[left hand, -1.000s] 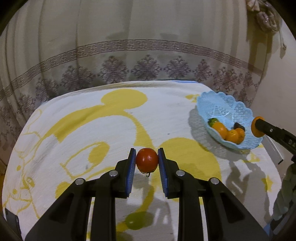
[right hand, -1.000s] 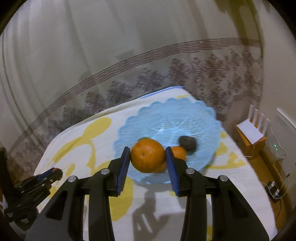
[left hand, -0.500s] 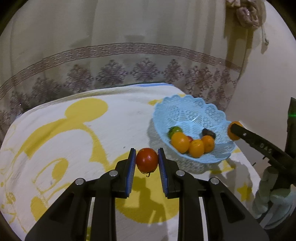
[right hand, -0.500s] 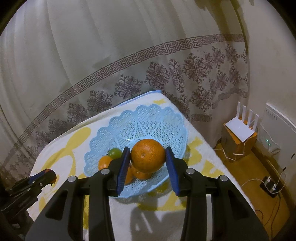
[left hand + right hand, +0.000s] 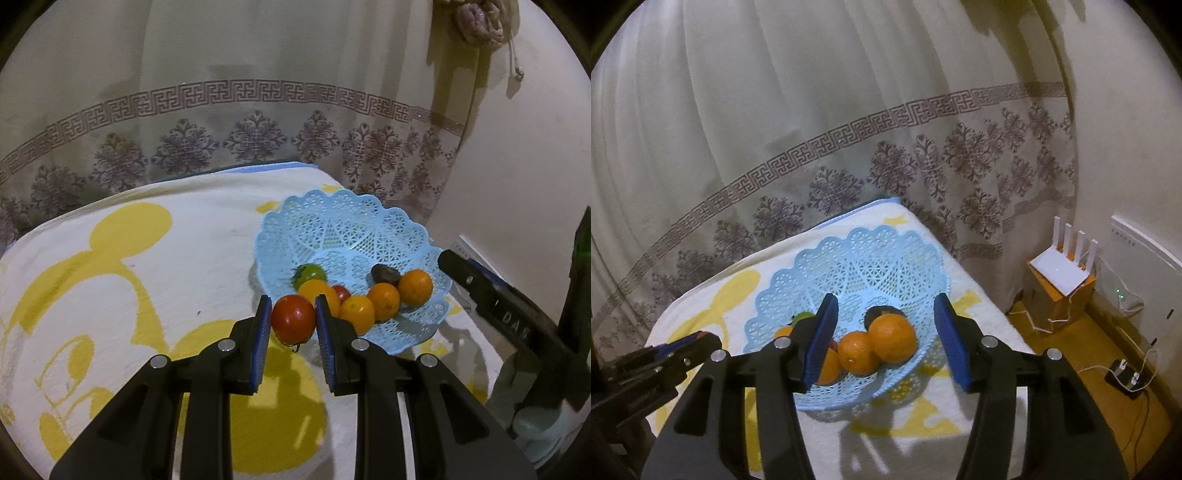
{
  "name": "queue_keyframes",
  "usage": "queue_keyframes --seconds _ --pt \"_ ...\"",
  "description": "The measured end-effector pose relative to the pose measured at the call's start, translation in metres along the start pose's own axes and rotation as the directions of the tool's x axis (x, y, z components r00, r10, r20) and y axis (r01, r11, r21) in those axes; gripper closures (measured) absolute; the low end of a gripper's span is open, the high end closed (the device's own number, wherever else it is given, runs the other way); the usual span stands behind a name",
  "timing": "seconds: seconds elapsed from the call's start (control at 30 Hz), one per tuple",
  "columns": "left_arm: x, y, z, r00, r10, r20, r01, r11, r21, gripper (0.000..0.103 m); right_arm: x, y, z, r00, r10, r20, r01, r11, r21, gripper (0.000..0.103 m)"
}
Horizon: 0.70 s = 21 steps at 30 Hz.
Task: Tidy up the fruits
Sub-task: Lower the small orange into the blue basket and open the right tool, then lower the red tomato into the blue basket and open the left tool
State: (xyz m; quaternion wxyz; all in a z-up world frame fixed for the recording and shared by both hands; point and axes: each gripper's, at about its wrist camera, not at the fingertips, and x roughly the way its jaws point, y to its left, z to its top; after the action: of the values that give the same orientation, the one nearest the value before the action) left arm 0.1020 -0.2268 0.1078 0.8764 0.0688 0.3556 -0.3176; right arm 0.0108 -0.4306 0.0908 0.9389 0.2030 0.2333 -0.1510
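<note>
Fruit is gathered in a pale blue lattice basket (image 5: 369,229) with a scalloped rim, which is set near the far right corner of the desk (image 5: 110,280). A white cloth with large yellow shapes is spread over the desk. In the basket a green fruit (image 5: 311,273), a dark brownish one (image 5: 384,274), a small red one (image 5: 341,292) and several oranges are seen: one (image 5: 415,287) at the right, one (image 5: 384,301) beside it, one (image 5: 357,314) toward the near rim and one (image 5: 317,291) partly hidden behind the left gripper. The oranges are packed together, touching, in the near half of the basket; its far half is bare lattice.

A smooth, glossy red tomato (image 5: 293,318) is pinched between the blue pads of the left gripper (image 5: 291,328) and is held in the air just before the basket's near rim, a dark stem stub hanging below it.

The right gripper (image 5: 886,336) is spread wide with nothing between its pads; through the gap two oranges (image 5: 892,338) (image 5: 857,352) are seen lying in the basket (image 5: 864,258). Its black finger also shows at the right edge of the left view.

A cream curtain (image 5: 812,129) with a purple key-pattern band and floral motifs hangs behind the desk. On the floor to the right a white router (image 5: 1062,271) stands on an orange box (image 5: 1056,302), with cables and a charger (image 5: 1126,373) nearby.
</note>
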Motion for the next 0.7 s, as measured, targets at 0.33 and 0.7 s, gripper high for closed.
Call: queue_keyframes --seconds 0.33,0.7 --pt "0.028 -0.024 0.017 0.997 -0.074 -0.005 0.074 0.997 0.033 0.079 -0.007 0.000 -0.005 0.995 -0.068 0.067 0.069 0.998 -0.007 0.047" --pt "0.038 -0.021 0.021 0.994 -0.109 0.016 0.109 0.994 0.010 0.034 -0.005 -0.010 -0.004 0.994 -0.092 0.065 0.089 0.995 0.034 0.047"
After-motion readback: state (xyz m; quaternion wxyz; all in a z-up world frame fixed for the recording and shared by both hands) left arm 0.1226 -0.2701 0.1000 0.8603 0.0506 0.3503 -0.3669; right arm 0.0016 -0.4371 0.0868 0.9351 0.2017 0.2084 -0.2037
